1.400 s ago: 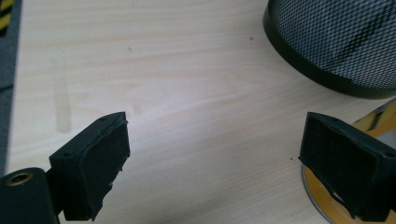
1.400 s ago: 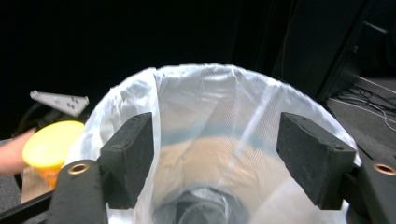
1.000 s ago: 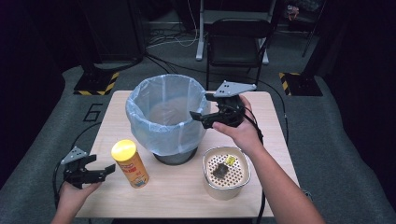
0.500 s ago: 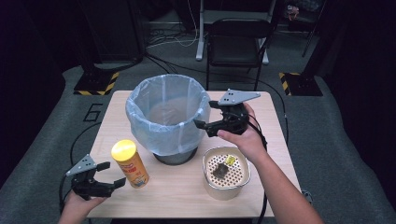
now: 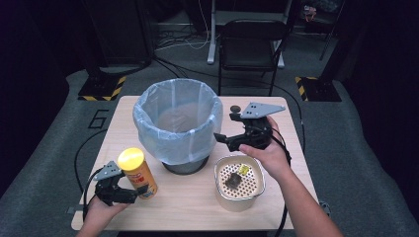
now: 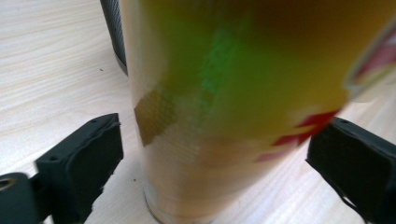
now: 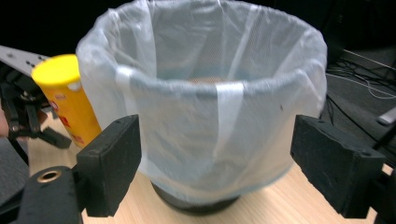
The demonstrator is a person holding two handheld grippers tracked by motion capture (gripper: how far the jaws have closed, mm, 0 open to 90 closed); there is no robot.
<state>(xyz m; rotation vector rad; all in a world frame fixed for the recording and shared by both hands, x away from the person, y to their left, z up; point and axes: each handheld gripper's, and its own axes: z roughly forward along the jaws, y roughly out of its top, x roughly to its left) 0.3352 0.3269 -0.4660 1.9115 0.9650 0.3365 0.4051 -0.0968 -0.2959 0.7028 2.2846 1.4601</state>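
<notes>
A tall yellow can [image 5: 138, 172] with a yellow lid stands at the front left of the wooden table [image 5: 121, 116]. My left gripper [image 5: 139, 191] is open at its base, and in the left gripper view the can [image 6: 233, 102] stands between the two jaws of that gripper [image 6: 219, 142], with gaps on both sides. A bin with a pale plastic liner [image 5: 178, 123] stands mid-table. My right gripper [image 5: 223, 140] is open just right of the bin, its jaws pointing at it. In the right gripper view the bin [image 7: 210, 93] lies beyond the open gripper [image 7: 222, 158].
A round cream container [image 5: 238, 183] with a perforated insert and small scraps stands front right, under my right wrist. The can [image 7: 65, 93] and left gripper [image 7: 23, 116] lie left of the bin. A black chair [image 5: 252, 39] and cables sit behind the table.
My left gripper has come in from the left table edge to the can, and its jaws now stand either side of it. My right gripper has drawn back a little from the bin's rim.
</notes>
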